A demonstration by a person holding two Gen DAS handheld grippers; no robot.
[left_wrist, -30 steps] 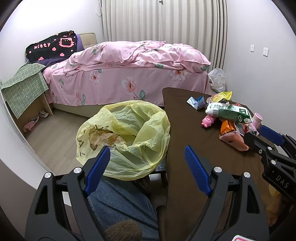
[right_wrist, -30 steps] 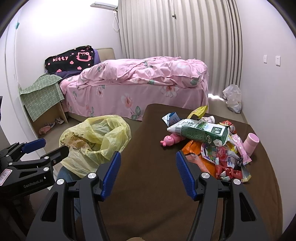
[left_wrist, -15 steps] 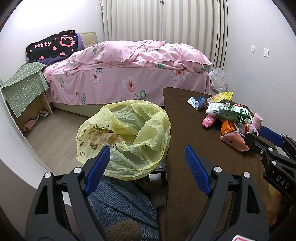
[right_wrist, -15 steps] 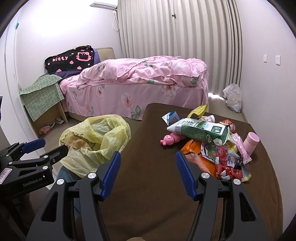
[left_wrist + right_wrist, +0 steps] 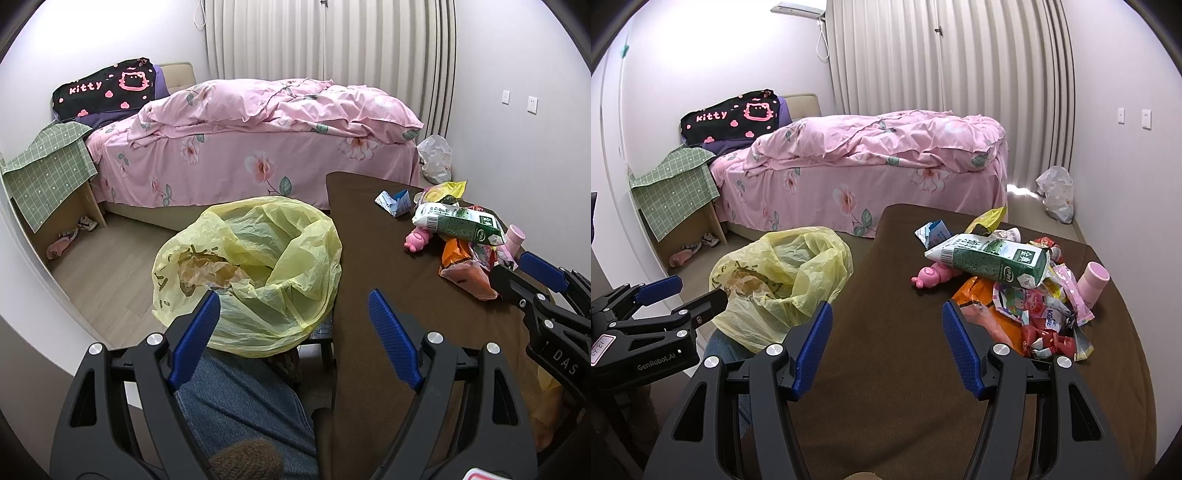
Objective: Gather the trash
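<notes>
From the left wrist camera, my left gripper [image 5: 288, 328] is released, its blue pads wide apart and holding nothing. It hangs above my knee in blue jeans [image 5: 236, 402], at the left edge of the brown counter [image 5: 388, 266]. Just in front of it stands the yellow trash bag [image 5: 258, 266], open at the top, beside the counter edge; inside I see some crumpled brownish paper. On the far right part of the counter lies the trash pile: a green and white milk carton [image 5: 458, 221] resting on top of other pieces, a pink toy figure [image 5: 417, 240] beside it, an orange wrapper [image 5: 465, 269], and a small blue and white carton [image 5: 393, 201] a little apart. My right gripper [image 5: 524, 273] enters from the right, near the orange wrapper.

From the right wrist camera, my right gripper [image 5: 886, 349] is also released and empty, above bare counter [image 5: 886, 387]. The milk carton [image 5: 990, 258] lies tilted on the heap of colourful wrappers [image 5: 1034, 314], with a pink cup [image 5: 1091, 282] at the right of the heap. The trash bag [image 5: 783, 280] is at the left, and my left gripper [image 5: 690, 295] is near it. Behind is a bed [image 5: 871, 166] with pink flowered covers.
</notes>
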